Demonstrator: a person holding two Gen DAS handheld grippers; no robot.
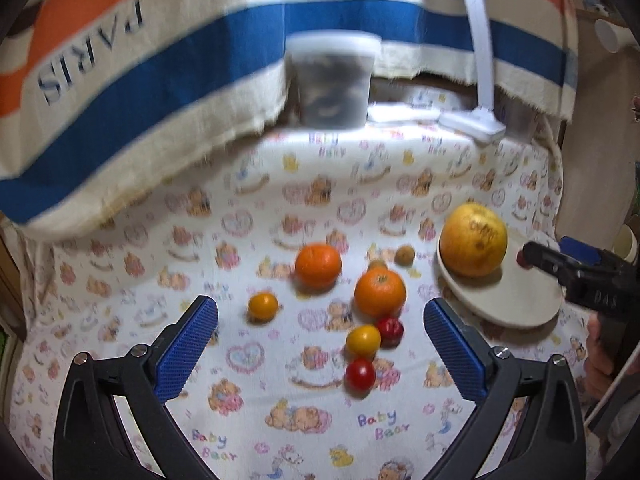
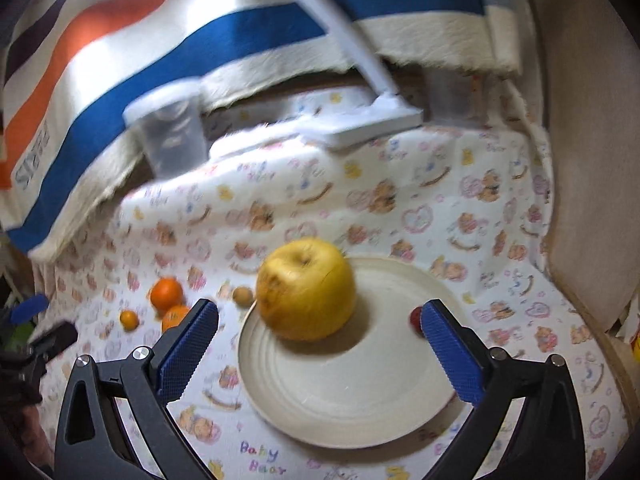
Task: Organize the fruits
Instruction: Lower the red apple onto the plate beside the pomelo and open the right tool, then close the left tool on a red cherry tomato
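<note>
While a yellow apple sits on the cream plate, oranges and small tomatoes lie scattered on the bear-print cloth. Left gripper and right gripper: jaws wide apart, nothing held.

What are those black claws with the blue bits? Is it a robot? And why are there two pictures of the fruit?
No robot: a person holds two grabbing tools, each carrying a camera, so you get one picture per tool. The left gripper looks over two oranges, little yellow tomatoes and red tomatoes lying on the teddy-bear cloth. The right gripper looks at a cream plate with a big yellow apple and a small red fruit on it. Both grippers are open, holding nothing.
</note>
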